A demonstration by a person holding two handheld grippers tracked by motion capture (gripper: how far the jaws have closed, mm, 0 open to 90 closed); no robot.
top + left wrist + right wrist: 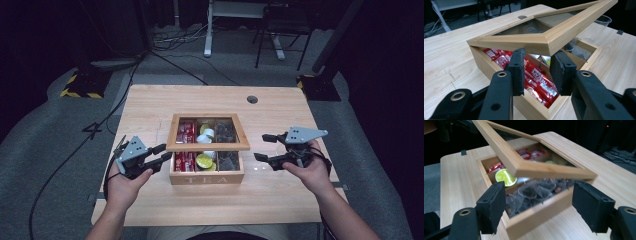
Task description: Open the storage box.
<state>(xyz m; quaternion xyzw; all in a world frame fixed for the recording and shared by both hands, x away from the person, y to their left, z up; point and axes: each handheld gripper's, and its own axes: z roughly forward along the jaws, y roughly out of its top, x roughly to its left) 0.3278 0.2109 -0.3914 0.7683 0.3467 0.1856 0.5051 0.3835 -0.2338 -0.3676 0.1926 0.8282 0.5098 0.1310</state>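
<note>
On the table (150, 105) sits my tea box (206, 176), lid (207, 146) half raised (glass pane). My left gripper (161, 154) hovers by its left corner, jaws narrowly apart, gripping nothing; my right gripper (266, 148) gapes wide beside it.

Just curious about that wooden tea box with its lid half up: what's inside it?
The tea box holds red Nescafe sachets, yellow-lidded capsules and clear tea bags. The raised glass lid hides part of the back compartments.

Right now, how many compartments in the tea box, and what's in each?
3 columns visible in the tea box: red sachets at the left, round capsules in the middle, dark tea bags at the right. The half-raised lid may hide cross-dividers.
</note>
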